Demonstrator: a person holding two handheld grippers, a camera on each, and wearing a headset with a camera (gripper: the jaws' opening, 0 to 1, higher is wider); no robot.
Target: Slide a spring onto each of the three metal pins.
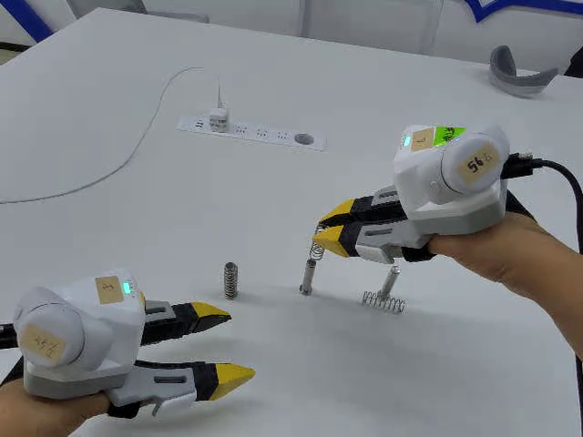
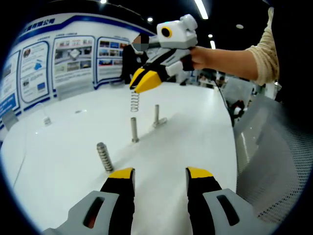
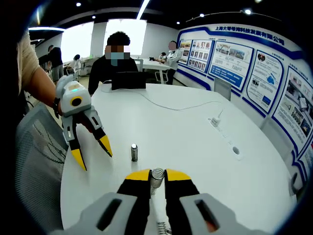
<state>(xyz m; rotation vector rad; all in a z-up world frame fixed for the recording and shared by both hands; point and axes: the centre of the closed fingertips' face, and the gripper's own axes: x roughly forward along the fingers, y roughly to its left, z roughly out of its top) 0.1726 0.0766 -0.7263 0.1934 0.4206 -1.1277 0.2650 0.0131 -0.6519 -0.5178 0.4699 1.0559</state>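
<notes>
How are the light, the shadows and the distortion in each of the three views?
Head view: even bright light, only faint soft shadows beside the pins on the white table. Left gripper view: fisheye curves the wall posters; ceiling lights glare. Right gripper view: the window is blown out white; the spring in the right gripper looks slightly soft.

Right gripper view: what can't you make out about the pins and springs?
Middle pin: hidden behind the jaws of the right gripper and the held spring.
Loose spring: mostly covered by the jaws, cut by the bottom edge.
Held spring's lower end: hidden, so contact with the pin is unclear.
</notes>
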